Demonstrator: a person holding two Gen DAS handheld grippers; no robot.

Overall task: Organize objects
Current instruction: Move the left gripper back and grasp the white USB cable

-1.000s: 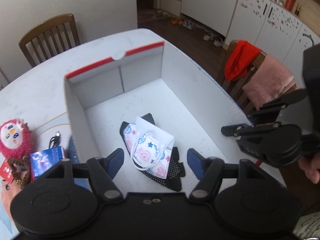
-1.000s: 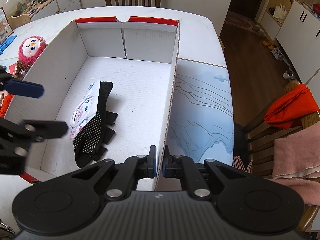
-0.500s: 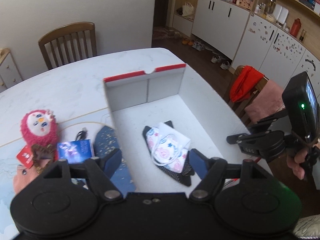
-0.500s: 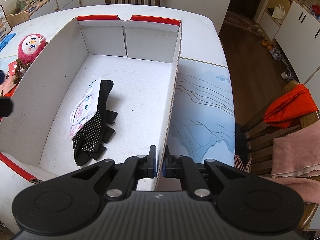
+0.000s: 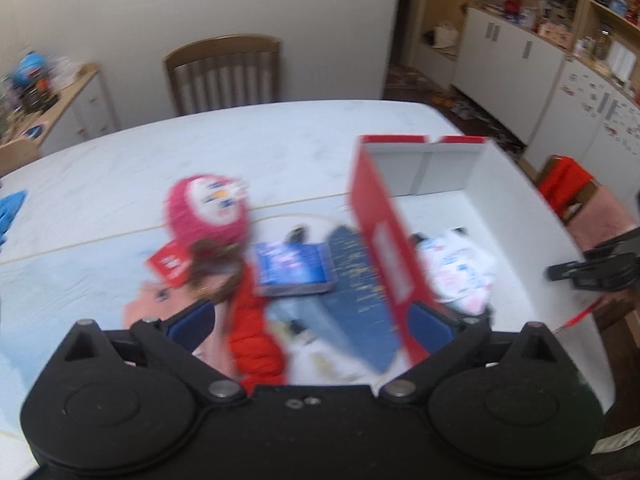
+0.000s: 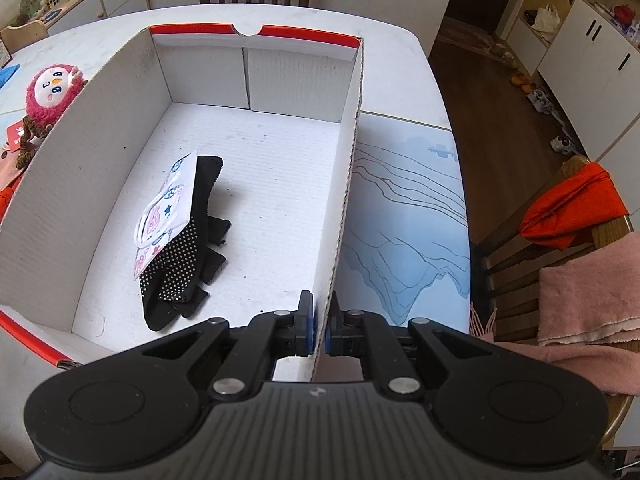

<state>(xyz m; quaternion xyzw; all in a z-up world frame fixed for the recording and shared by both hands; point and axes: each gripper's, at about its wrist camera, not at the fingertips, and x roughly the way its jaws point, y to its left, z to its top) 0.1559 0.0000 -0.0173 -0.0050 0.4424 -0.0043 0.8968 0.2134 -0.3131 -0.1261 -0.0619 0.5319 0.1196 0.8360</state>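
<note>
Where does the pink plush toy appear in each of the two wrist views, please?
Left wrist: the pink plush toy is left of centre on the table, blurred, left of the box's red outer wall.
Right wrist: it sits at the far left edge, outside the box's left wall.
Shared landmark: the red-and-white cardboard box, with the printed face mask inside.

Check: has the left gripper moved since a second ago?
Yes. The left gripper swung leftward from above the box interior to the items outside its left wall, jaws opening.
</note>
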